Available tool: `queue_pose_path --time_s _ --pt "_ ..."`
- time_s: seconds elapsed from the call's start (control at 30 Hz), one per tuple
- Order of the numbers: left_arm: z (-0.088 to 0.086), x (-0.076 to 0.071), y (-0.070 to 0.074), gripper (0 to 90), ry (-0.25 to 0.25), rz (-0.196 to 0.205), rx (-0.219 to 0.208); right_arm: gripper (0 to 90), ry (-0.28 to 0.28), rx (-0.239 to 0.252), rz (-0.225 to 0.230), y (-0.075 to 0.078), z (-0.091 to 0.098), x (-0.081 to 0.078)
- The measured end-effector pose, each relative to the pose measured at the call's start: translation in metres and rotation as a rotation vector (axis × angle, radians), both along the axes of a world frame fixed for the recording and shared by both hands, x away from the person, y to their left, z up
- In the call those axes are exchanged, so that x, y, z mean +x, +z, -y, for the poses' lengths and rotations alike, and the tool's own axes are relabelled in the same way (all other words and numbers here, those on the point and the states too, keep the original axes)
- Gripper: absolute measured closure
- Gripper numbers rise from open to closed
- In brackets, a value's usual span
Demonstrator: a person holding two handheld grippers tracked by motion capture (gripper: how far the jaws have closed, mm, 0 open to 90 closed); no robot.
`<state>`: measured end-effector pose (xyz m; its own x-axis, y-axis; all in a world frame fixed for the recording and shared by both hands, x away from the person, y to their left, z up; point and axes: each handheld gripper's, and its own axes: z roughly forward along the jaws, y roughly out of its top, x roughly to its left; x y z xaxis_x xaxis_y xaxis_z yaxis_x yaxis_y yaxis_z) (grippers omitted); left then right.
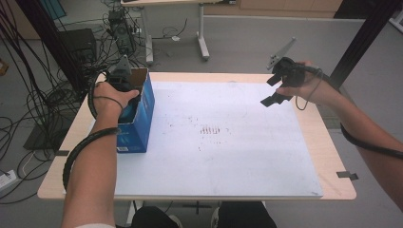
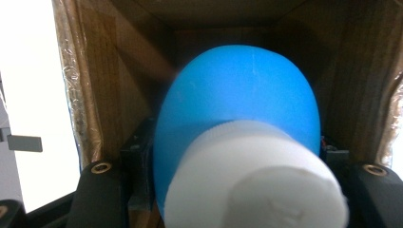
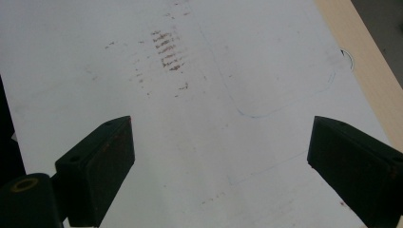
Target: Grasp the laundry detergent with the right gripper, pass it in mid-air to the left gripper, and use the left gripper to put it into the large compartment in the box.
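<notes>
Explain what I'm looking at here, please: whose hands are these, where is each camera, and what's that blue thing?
No robot arm: a person holds a two-jaw gripper in each hand. The high view looks down on the table and its white mat. The other two cameras ride on the grippers, looking along their jaws. The left gripper reaches into an open blue box at the mat's left edge; its own view shows the jaws shut on a blue bottle with a white cap, inside the brown cardboard. The right gripper hangs open above the mat's far right corner, holding nothing.
</notes>
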<state>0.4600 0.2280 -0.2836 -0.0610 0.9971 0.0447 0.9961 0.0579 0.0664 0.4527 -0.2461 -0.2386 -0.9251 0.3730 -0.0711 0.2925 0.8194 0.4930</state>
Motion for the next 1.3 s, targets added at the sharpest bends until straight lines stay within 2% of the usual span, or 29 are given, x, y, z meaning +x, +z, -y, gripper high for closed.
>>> queue_pose_path --time_s 0.27,0.47,0.8,1.3 --pt "-0.001 0.0 0.0 36.0 -0.002 0.001 -0.007 8.4 -0.002 0.005 -0.001 0.0 0.001 0.0" --pt "-0.001 -0.001 -0.001 31.2 -0.005 0.004 -0.006 8.4 0.002 0.008 -0.002 -0.001 0.001 0.0" --pt "0.0 -0.002 0.007 30.2 -0.02 0.016 0.015 8.4 0.003 0.012 0.0 -0.001 0.0 0.0" --pt "-0.002 -0.008 0.024 28.5 -0.028 0.032 0.015 8.3 0.007 0.019 0.005 0.002 -0.003 0.0"
